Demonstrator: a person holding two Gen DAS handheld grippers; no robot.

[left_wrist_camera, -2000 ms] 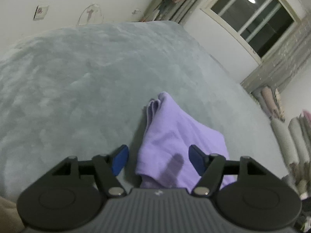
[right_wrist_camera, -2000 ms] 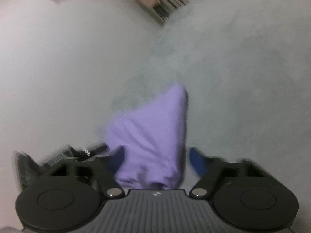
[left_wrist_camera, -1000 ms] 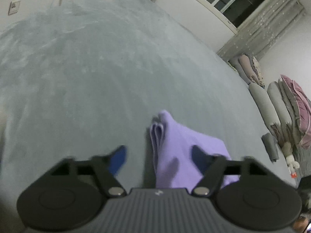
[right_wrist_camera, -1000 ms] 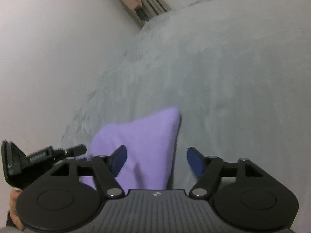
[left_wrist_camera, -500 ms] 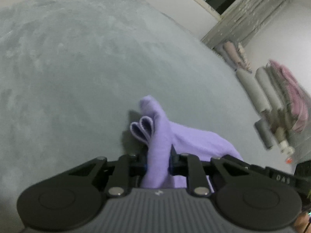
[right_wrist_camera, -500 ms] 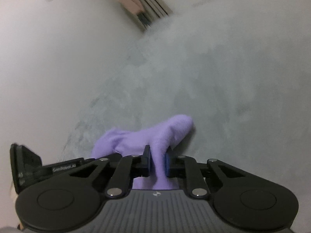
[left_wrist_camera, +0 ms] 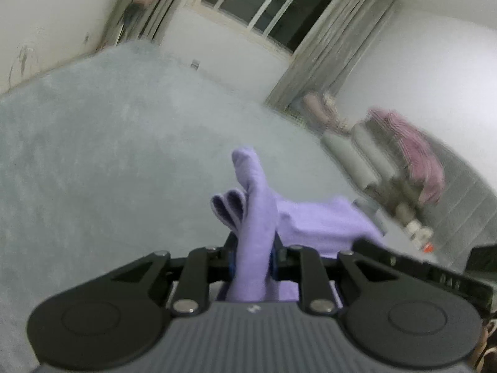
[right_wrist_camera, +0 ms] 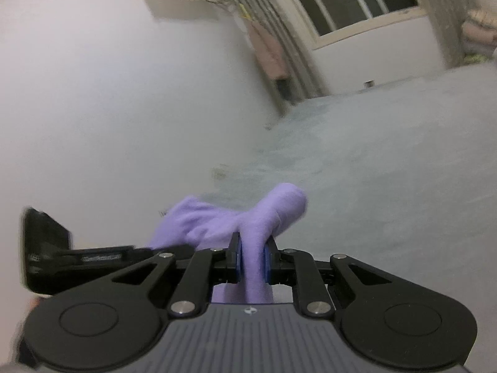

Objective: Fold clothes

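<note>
**Purple garment pinched at both ends above the bed**

The purple garment point(left_wrist_camera: 257, 217) hangs between your two grippers over the grey bed cover point(left_wrist_camera: 108, 155). Your left gripper point(left_wrist_camera: 252, 256) has its blue pads pressed onto a bunched corner of the cloth; the jaws have just been closing, and the fabric sits squeezed between them, with a folded tip poking up past the fingers and two small layered edges showing just to its left. The rest of the cloth stretches off to the right, toward your other tool.

From the right wrist view, your right gripper point(right_wrist_camera: 252, 259) is likewise clamped on the purple garment point(right_wrist_camera: 261, 217), its jaws having just been closing, with a rounded bulge of cloth sticking out beyond the pads. The fabric trails left toward the left gripper's dark body point(right_wrist_camera: 62, 255).

Beyond the bed you can see a dark window point(left_wrist_camera: 267, 6) with grey curtains point(left_wrist_camera: 326, 49), and a blurred pile of rolled bedding point(left_wrist_camera: 388, 155) along the right wall.
</note>
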